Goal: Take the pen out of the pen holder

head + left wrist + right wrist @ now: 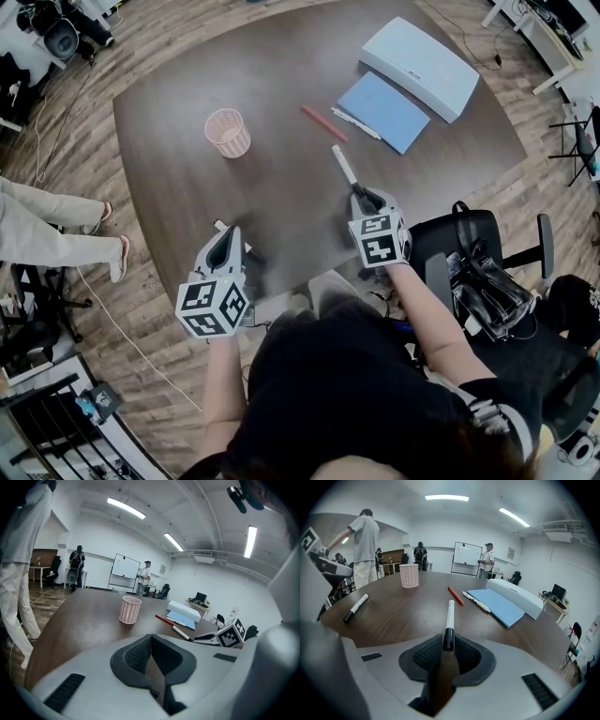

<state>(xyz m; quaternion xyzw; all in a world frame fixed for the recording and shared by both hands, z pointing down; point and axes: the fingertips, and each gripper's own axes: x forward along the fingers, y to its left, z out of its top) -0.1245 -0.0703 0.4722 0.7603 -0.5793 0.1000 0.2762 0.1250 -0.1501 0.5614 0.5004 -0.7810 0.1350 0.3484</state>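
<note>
The pink mesh pen holder (228,132) (409,576) (130,610) stands upright on the dark table (281,197), and no pen shows inside it. My right gripper (361,199) (448,644) is low over the table's near right part. It is shut on the black cap of a white marker (344,165) (449,616) that points away, far end on the table. My left gripper (232,246) (151,641) hangs at the near left edge, shut and empty. A second marker (356,607) lies on the table beside it.
A red pen (323,123) (455,595) and a white pen (356,123) lie beside a blue notebook (384,111), with a white box (420,67) behind. A person's legs (56,230) are at the left. A black office chair (478,253) stands on the right.
</note>
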